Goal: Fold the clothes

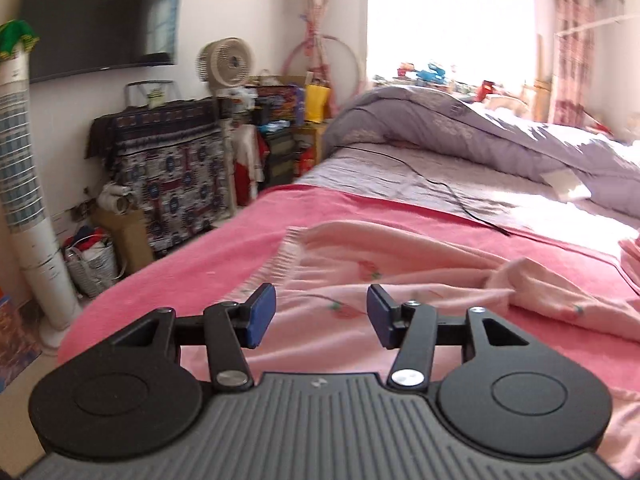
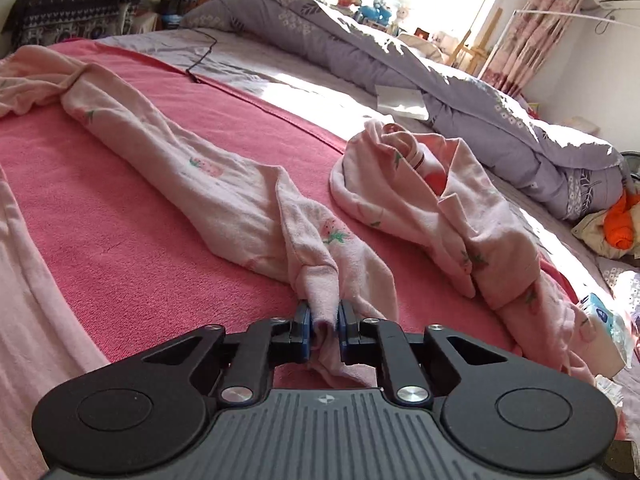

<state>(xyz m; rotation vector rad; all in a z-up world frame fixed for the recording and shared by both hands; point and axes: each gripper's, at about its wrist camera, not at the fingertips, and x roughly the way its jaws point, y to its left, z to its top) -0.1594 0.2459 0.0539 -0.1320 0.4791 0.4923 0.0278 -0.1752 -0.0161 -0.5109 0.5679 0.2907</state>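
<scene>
Your right gripper [image 2: 323,322] is clamped on the bunched end of the pale pink strawberry-print garment [image 2: 224,184], a fold of cloth pinched between its blue pads. From there the garment runs as a long twisted strip across the pink blanket [image 2: 120,248] toward its far left edge. Your left gripper [image 1: 321,314] has its fingers spread wide with nothing between them, above the same garment's [image 1: 360,276] flatter part on the blanket [image 1: 208,264]. A second crumpled pink garment [image 2: 432,204] lies on the blanket's right side, near the held end but apart from it. Beyond the blanket, a black cable [image 2: 202,58] trails onto its far edge, and a rolled lavender quilt [image 2: 400,60] lies behind. Off the blanket's left edge, a basket [image 1: 92,260] on the floor holds red and white items, beside a white tower fan [image 1: 24,184].
</scene>
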